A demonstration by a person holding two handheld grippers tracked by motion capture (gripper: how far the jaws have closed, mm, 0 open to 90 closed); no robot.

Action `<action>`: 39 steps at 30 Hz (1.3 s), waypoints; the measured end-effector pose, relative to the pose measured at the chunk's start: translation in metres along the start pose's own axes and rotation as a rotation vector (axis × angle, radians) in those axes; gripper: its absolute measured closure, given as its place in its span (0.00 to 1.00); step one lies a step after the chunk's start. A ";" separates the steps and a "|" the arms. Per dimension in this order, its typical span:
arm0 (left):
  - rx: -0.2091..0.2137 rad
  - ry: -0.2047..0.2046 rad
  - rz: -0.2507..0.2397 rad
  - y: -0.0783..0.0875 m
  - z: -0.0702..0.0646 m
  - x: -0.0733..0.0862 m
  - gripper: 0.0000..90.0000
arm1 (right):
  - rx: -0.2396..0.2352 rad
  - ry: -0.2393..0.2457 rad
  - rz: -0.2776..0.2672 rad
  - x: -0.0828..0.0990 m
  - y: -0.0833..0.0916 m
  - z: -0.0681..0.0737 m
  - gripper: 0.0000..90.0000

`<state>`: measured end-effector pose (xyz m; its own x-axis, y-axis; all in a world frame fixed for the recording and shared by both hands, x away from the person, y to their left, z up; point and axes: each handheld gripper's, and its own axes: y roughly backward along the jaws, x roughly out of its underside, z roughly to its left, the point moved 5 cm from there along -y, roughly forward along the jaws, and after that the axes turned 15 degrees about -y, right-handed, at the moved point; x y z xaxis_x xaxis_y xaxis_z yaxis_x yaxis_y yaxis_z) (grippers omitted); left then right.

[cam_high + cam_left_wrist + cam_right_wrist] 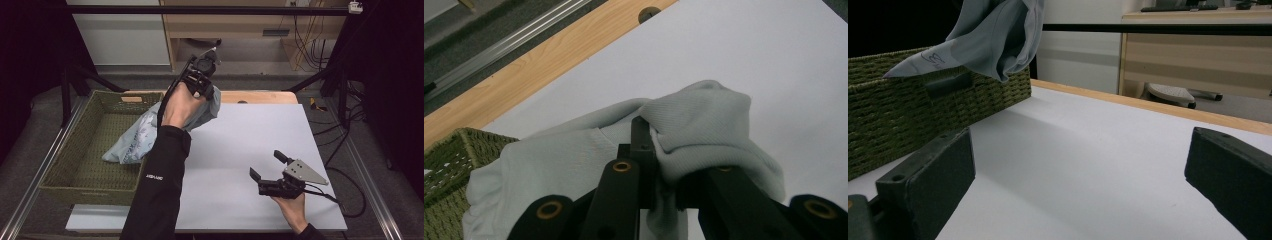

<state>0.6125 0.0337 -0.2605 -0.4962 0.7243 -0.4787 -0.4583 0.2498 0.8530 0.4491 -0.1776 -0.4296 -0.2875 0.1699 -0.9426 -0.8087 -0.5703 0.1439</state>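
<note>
Nearest the person, the right claw (264, 166) rests low over the white tabletop (260, 130), its jaws spread wide and holding nothing; in the right gripper view the two black jaws stand far apart with bare tabletop between them. This hand appears idle, waiting rather than working.

Farther off, the left claw (202, 80) is raised above the tabletop's far left part, its jaws pinched on a fold of the pale blue-grey garment (135, 137). In the left gripper view the ribbed cloth (694, 125) bunches over and around the closed jaws, confirming a firm hold. The garment hangs from this grip: its upper part is lifted beside the hand, while its lower end trails down into the woven green basket (75, 165) at the tabletop's left edge and lies on the basket floor.

Judged from this arrangement, the work stands about midway. The garment is gripped and partly lifted, but it is neither fully clear of the basket nor laid on the tabletop. What remains is to carry the trailing end over the basket wall, set the cloth down on the open white surface, and possibly bring in the right claw.
</note>
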 end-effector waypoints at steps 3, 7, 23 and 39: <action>0.000 -0.003 0.002 0.001 0.000 0.000 0.90 | 0.003 0.001 0.008 0.000 0.001 -0.001 0.00; -0.001 -0.005 0.005 0.001 -0.001 -0.001 0.90 | -0.001 0.000 0.000 -0.002 0.001 -0.001 0.00; 0.013 0.010 0.003 0.003 0.002 0.001 0.90 | -0.007 -0.011 0.001 -0.010 -0.006 -0.005 0.00; 0.000 0.002 0.006 0.006 0.003 0.000 0.90 | -0.083 0.000 0.008 -0.025 -0.046 0.019 0.00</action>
<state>0.6118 0.0375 -0.2550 -0.5005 0.7243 -0.4742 -0.4552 0.2458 0.8558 0.4838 -0.1407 -0.4066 -0.2938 0.1652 -0.9415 -0.7611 -0.6363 0.1259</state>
